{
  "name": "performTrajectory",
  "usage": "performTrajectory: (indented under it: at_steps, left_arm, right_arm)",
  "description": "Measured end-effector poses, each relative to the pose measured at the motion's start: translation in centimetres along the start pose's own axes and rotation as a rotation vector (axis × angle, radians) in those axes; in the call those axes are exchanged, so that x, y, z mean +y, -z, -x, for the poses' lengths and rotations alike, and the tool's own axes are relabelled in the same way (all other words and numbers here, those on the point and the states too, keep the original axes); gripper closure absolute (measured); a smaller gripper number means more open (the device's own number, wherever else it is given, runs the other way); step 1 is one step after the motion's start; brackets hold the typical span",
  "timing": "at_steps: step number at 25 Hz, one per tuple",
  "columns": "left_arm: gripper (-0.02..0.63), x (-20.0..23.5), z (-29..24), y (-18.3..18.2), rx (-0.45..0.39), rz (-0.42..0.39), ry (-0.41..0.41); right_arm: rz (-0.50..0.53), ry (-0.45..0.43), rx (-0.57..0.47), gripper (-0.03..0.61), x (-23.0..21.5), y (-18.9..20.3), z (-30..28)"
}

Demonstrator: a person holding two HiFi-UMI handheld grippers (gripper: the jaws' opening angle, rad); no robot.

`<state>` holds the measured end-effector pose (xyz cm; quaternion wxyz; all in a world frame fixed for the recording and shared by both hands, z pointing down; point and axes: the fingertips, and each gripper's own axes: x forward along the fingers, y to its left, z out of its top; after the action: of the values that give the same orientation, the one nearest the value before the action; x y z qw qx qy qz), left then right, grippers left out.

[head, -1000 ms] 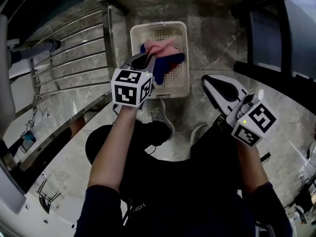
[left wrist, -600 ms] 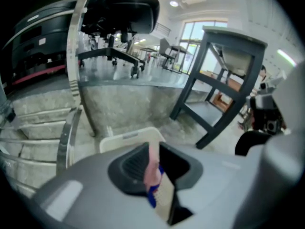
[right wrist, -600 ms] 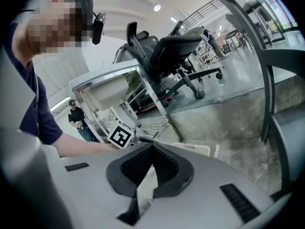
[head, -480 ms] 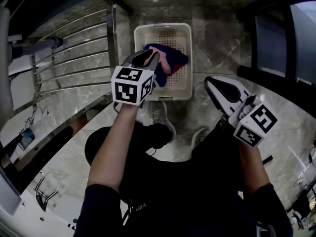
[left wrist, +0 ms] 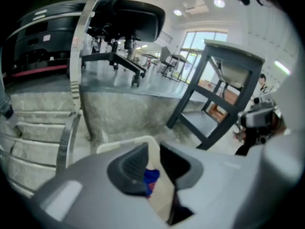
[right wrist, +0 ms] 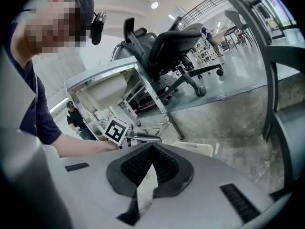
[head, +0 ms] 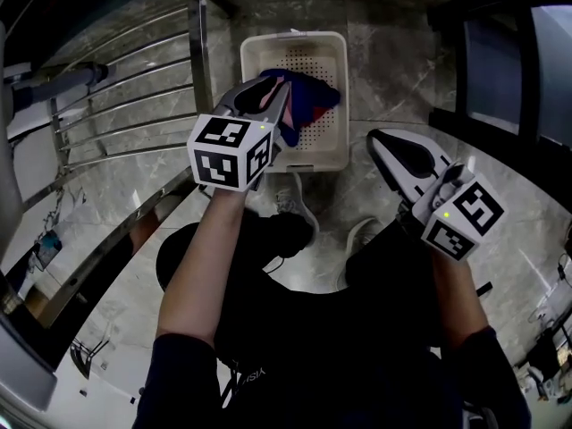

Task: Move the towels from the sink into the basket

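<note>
cream plastic, holed at the bottom, the basket [head: 313,159] sits on the marble floor with the towels [head: 313,96] heaped inside it, mostly blue with some pink and red showing. the left claw [head: 277,83] hangs over the basket's near-left side with its jaws a little apart and pressing on nothing; in its own view the blue cloth shows through the gap, lying below in the basket as far as i can judge. the right claw [head: 375,138] is held off to the right, jaws closed on nothing. no sink can be picked out in these views. the likely trouble from here is a fold clinging to a ribbed pad: the gap is narrow, so if the left claw lifts away, it may drag a corner up and over the rim. the heap also lies toward that near-left wall, so a loose end could slump out. compared with a second ago, the pink-and-blue bundle that was bunched at the left claw's tip above the basket now lies lower, inside it. the jaws have just been opening and the cloth has dropped free, while the right claw sits much where it was.
</note>
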<state>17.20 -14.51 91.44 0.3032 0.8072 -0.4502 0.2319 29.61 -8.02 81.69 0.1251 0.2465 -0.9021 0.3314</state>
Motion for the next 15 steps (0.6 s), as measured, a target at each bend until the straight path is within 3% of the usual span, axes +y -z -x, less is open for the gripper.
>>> performTrajectory:
  at_steps: [8,15]
  left_arm:
    - [0.548,-2.6,4.7,-1.6,0.002,0.002,0.053]
    - [0.58,-5.2,10.3,-5.9,-0.021,-0.006,0.053]
  right_arm:
    - [-0.042,0.03,0.06,0.572,3.8,-2.4,2.7]
    - [-0.037,0.019,0.085,0.572,8.5,-6.2,5.0]
